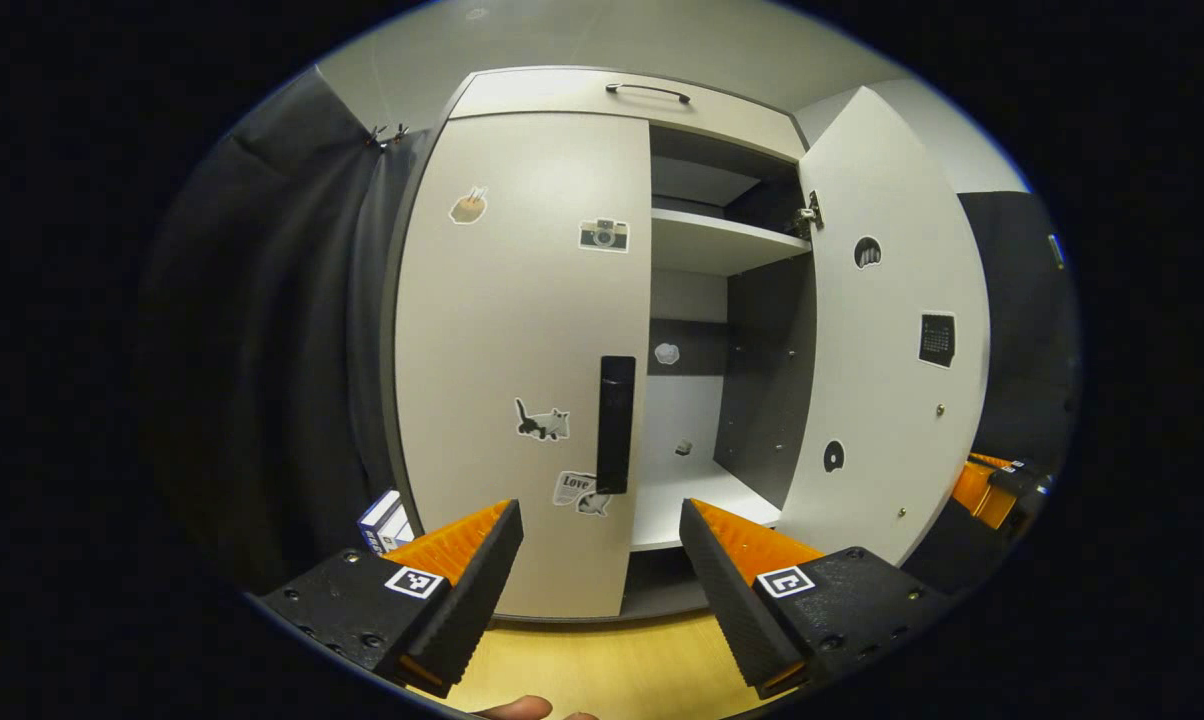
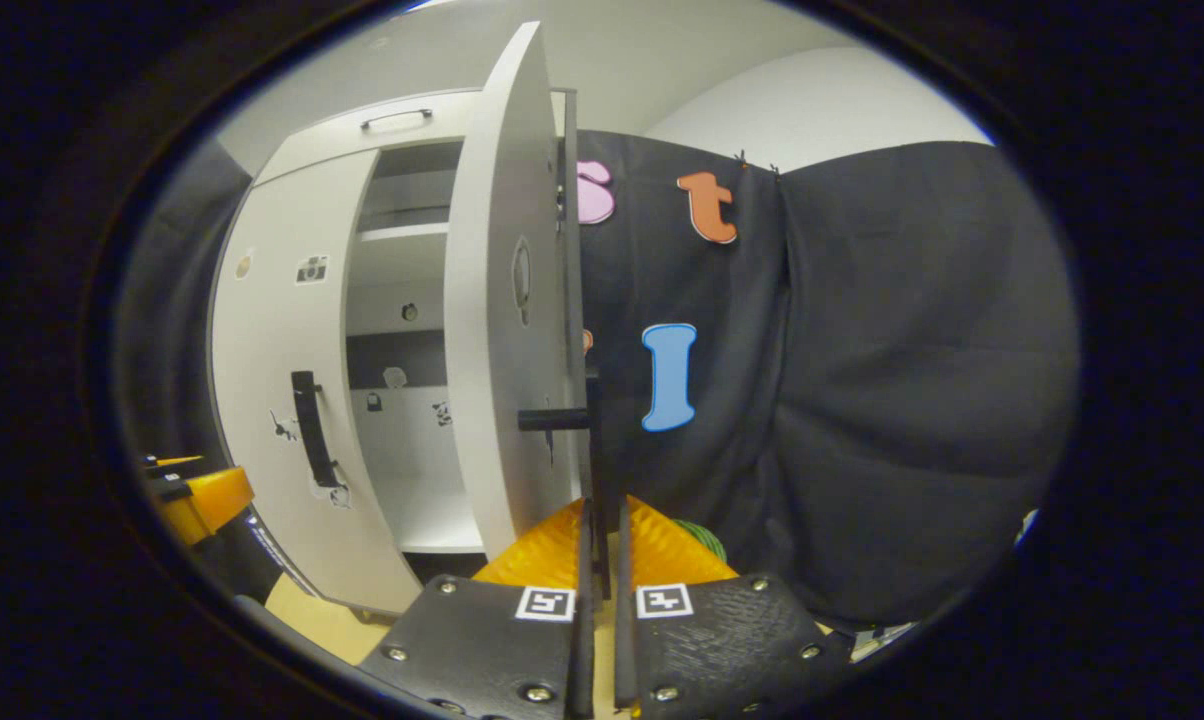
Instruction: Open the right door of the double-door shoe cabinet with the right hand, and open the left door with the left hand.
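Observation:
The shoe cabinet's left door (image 1: 502, 330) is closed, its dark upright handle (image 1: 616, 425) on the inner edge. My left gripper (image 1: 600, 505) is open just in front of and below that handle, not touching it. The right door (image 1: 892, 330) is swung wide open. In the right gripper view the right door (image 2: 497, 300) is edge-on, and my right gripper (image 2: 602, 505) is shut on its handle (image 2: 590, 440), which runs down between the fingers. The right gripper (image 1: 992, 485) also peeks out from behind the open door. The left gripper (image 2: 197, 500) shows at the left edge.
A drawer with a bar handle (image 1: 647, 92) tops the cabinet. Inside are a shelf (image 1: 712, 240) and a small object (image 1: 682, 448) on the bottom board. A small box (image 1: 387, 520) stands left of the cabinet. Wooden floor (image 1: 612, 660) lies below; black cloth walls both sides.

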